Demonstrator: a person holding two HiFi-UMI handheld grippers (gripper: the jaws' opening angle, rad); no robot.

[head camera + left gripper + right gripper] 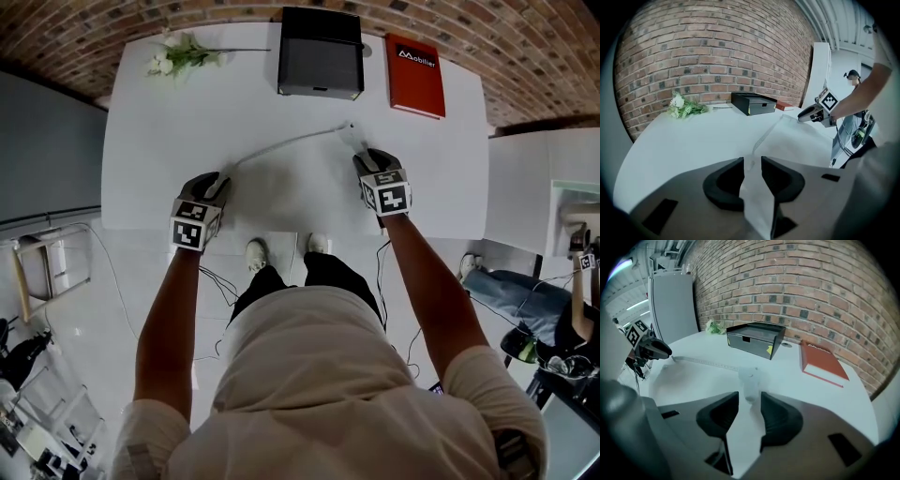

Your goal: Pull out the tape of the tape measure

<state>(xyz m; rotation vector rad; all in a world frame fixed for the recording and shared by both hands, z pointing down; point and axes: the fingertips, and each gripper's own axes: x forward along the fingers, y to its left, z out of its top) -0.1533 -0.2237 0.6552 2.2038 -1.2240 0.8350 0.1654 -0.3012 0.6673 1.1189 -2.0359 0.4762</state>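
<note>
- White table (pixel 150 141): bears everything listed; stands against a brick wall.
- Black box (pixel 320 56): lidded, at the far edge, middle of the table. Not part of the task.
- Red book (pixel 415 75): lies flat, just right of the box. Not part of the task.
- Left gripper (pixel 752 161): jaws stand apart. The free end of the tape lies on the table at the gap between the tips, and neither pad presses it.
- Right gripper (pixel 750 397): jaws likewise apart. The tape measure case sits just ahead of the tips, with no pad seen bearing on it.
- Sprig of white flowers (pixel 178 56): far left corner, well apart from the work.
- Tape (pixel 281 145): pale strip, drawn out and lying on the table in a shallow curve. It runs from the left gripper across to the case by the right gripper.
- Tape measure case (pixel 750 379): small, whitish and blurred; rests on the table near the middle, towards the box.
- Progress, as judged: the pull looks done, since a long run of tape is out of the case. Both grippers appear to have let go. Little remains, unless more tape is wanted.
</note>
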